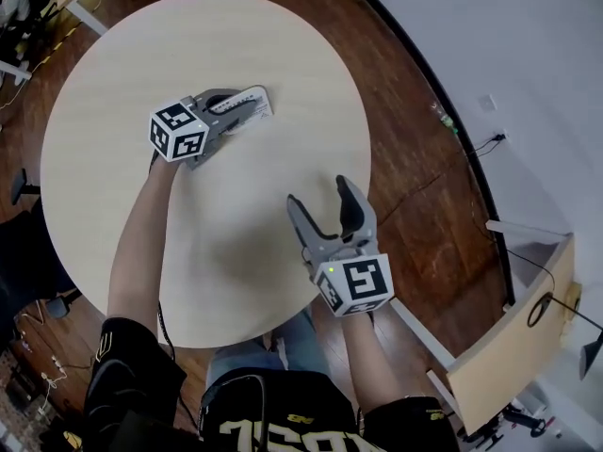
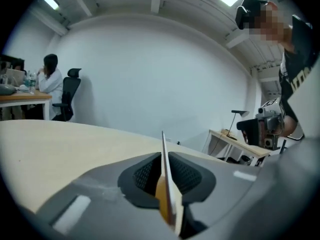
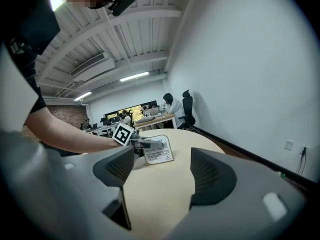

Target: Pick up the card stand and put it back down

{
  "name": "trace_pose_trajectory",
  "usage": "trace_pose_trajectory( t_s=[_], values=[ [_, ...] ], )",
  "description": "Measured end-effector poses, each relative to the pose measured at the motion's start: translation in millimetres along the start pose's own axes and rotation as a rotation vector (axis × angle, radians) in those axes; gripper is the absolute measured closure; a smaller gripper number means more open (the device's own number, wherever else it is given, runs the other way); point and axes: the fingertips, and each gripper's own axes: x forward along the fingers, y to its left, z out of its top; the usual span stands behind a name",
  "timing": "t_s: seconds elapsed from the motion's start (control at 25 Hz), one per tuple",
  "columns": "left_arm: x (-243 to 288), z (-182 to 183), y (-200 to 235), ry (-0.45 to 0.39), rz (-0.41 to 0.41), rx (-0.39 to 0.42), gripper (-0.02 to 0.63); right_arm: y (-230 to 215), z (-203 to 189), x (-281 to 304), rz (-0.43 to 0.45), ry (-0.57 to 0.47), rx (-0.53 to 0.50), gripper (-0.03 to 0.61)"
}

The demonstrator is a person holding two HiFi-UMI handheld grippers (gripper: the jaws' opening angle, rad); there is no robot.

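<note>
Left gripper view: card stand (image 2: 167, 199) between jaws.

The round pale wooden table (image 1: 122, 83) is obstructed only at the white card stand (image 3: 159, 155) (held in the left gripper (image 1: 240, 106)).

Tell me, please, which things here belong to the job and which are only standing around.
Job: card stand; left gripper, shut on it; round table.
Not part of it: right gripper, open and empty; office chair; wooden desk.
</note>
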Motion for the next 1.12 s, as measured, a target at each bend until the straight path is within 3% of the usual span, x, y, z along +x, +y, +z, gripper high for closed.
trace_pose_trajectory(
  t_s=[0.12,0.24,0.56,0.72,0.92,1.12],
  values=[
    [-20,14,6,-0.039,0.094,-0.004,0.485,2,-3,-3,0.014,0.02,-0.008,0.23],
    [-53,45,-1,-0.094,0.175,0.005,0.477,6,7,-5,0.041,0.022,-0.017,0.229],
    [-169,100,-110,-0.213,0.36,0.046,0.477,63,65,-20,0.128,-0.035,-0.069,0.229],
    [-226,103,-154,-0.306,0.575,0.017,0.477,102,84,-25,0.207,-0.059,-0.116,0.23],
    [-285,92,-203,-0.369,0.857,0.036,0.472,152,91,-34,0.329,-0.072,-0.288,0.229],
    [-336,90,-262,-0.486,1.09,0.011,0.43,194,88,-42,0.452,-0.082,-0.304,0.23]
  ],
)
